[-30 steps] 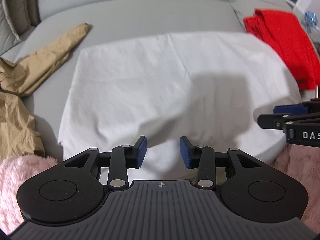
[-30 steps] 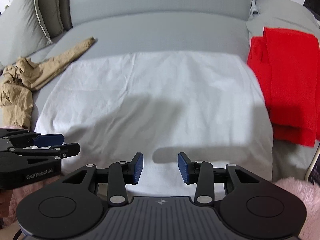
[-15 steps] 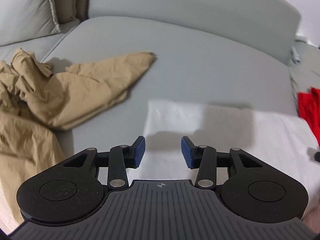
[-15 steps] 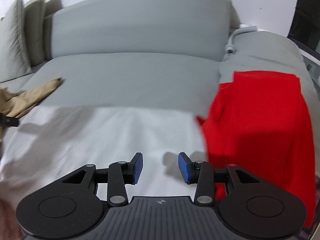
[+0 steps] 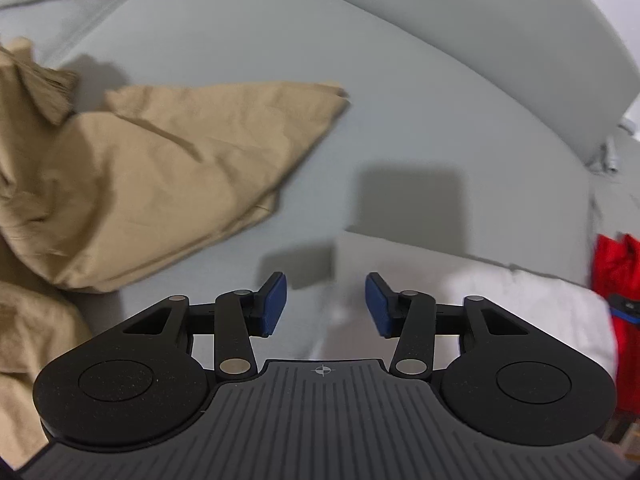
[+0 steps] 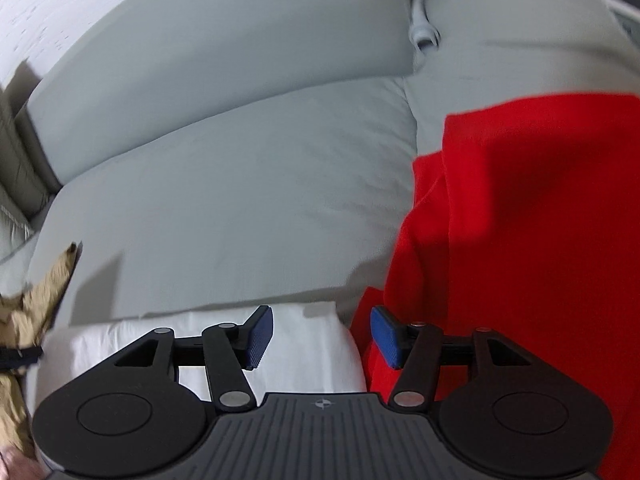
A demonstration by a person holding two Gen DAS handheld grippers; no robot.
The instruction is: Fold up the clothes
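A white garment [image 5: 500, 292] lies flat on the grey sofa seat [image 5: 360, 92]. My left gripper [image 5: 326, 306] is open and empty, just above the garment's far left corner. My right gripper [image 6: 322, 334] is open and empty over the garment's far right corner [image 6: 304, 344], where the white cloth meets a red garment [image 6: 540, 240]. The near part of the white garment is hidden behind both grippers.
A crumpled tan garment [image 5: 140, 168] lies to the left on the seat; it also shows in the right wrist view [image 6: 36, 300]. The red garment [image 5: 616, 280] drapes over the right side of the sofa. The grey backrest [image 6: 220, 60] rises behind.
Both grippers have moved forward across the white garment, from its near edge to its far corners, spreading apart left and right. Both stayed open.
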